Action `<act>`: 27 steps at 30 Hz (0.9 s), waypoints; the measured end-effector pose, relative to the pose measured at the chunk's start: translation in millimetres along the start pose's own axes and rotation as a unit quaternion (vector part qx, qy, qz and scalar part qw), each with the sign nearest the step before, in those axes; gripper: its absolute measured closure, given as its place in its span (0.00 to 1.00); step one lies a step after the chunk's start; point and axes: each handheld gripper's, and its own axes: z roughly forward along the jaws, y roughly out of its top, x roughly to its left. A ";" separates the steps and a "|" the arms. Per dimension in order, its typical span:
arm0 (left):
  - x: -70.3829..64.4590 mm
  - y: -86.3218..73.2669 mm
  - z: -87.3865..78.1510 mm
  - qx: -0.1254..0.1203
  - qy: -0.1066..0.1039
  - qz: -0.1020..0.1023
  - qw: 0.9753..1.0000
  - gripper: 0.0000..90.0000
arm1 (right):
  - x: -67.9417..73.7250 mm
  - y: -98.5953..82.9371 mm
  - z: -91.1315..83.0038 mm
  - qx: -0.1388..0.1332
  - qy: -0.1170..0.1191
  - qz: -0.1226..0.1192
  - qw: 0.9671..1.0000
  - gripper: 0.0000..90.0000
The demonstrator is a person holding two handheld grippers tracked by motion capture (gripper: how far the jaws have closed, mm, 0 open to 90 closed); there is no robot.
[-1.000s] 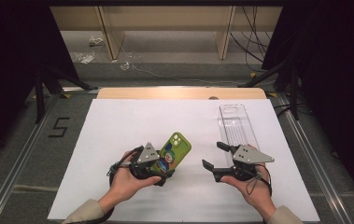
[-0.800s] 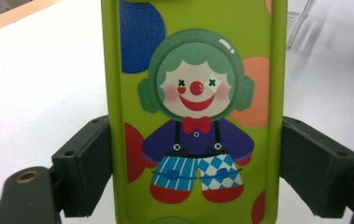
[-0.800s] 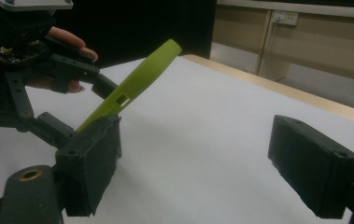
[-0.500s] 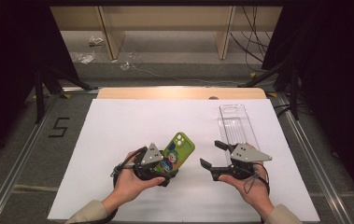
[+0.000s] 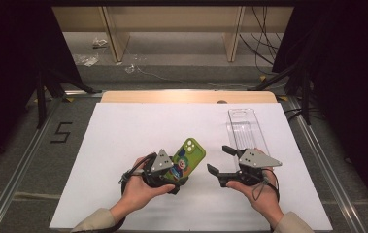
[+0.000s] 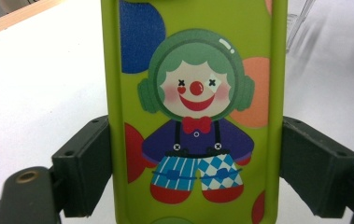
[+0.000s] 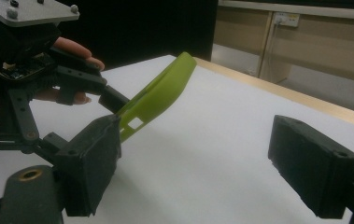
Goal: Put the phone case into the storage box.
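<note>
High view shows your left gripper pinching the green phone case near its lower end, so most of the case juts forward and up off the white table, free for the other hand to reach. Left gripper view confirms that grip: the two black jaws press against the long side edges of the case, one on each side, with the printed clown facing the camera; that edge-on hold leaves the back face and the top end uncovered. Your right gripper sits just beside the case, apart from it, its jaws spread wide and holding nothing. Right gripper view shows the case tilted, its camera end raised above the table, with your right jaws pointed roughly toward it, which looks like a set-up for taking the free end. The clear plastic tray lies flat on the table beyond your right hand, well within reach, and is likely where the case is meant to go.
</note>
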 end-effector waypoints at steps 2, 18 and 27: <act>-1.0 0.7 0.8 0.001 0.000 0.001 1.000 0.18 | 0.1 0.4 0.3 0.000 0.000 0.000 1.000 0.20; -2.2 1.9 2.8 0.000 0.001 0.005 1.000 0.18 | -0.7 1.2 4.4 0.003 0.000 0.003 1.000 0.20; -4.6 2.1 3.6 0.002 0.001 0.009 1.000 0.18 | -0.7 1.3 7.2 0.002 0.004 0.006 1.000 0.20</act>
